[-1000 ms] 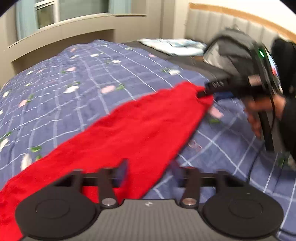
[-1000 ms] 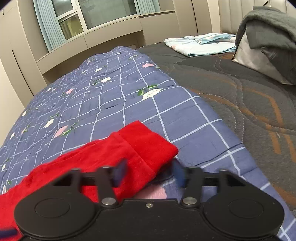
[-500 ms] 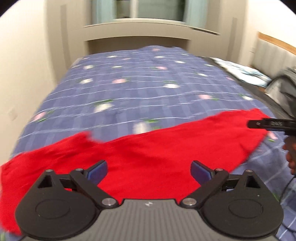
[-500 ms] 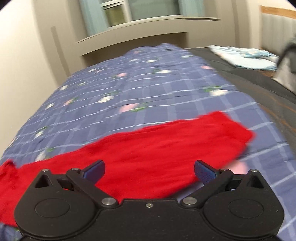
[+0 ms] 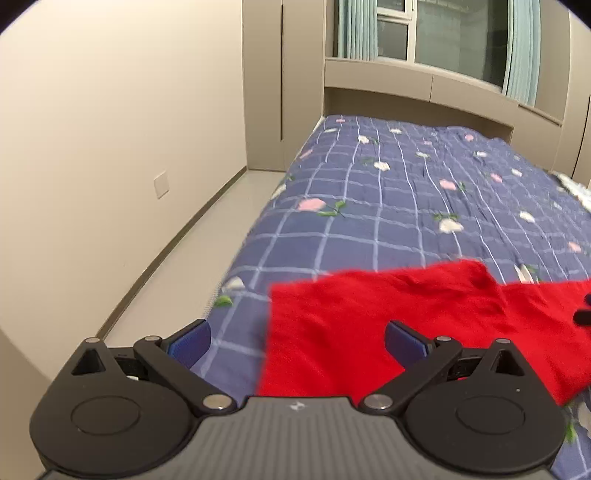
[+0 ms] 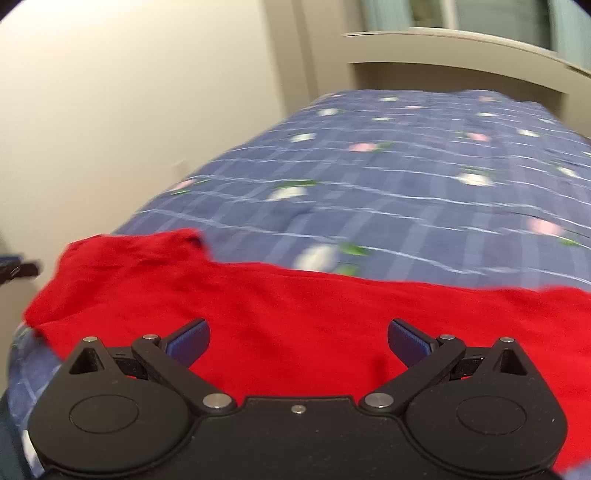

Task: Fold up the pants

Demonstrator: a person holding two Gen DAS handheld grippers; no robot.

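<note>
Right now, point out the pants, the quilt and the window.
pants (image 5: 369, 325), left wrist view, flat middle of the red cloth
quilt (image 5: 406, 192), left wrist view, bare checked area beyond the pants
window (image 5: 458, 33), left wrist view, the glass pane between the curtains

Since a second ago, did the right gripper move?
Yes. The right gripper swung left along the red pants, away from the grey mattress side toward the beige wall.
</note>
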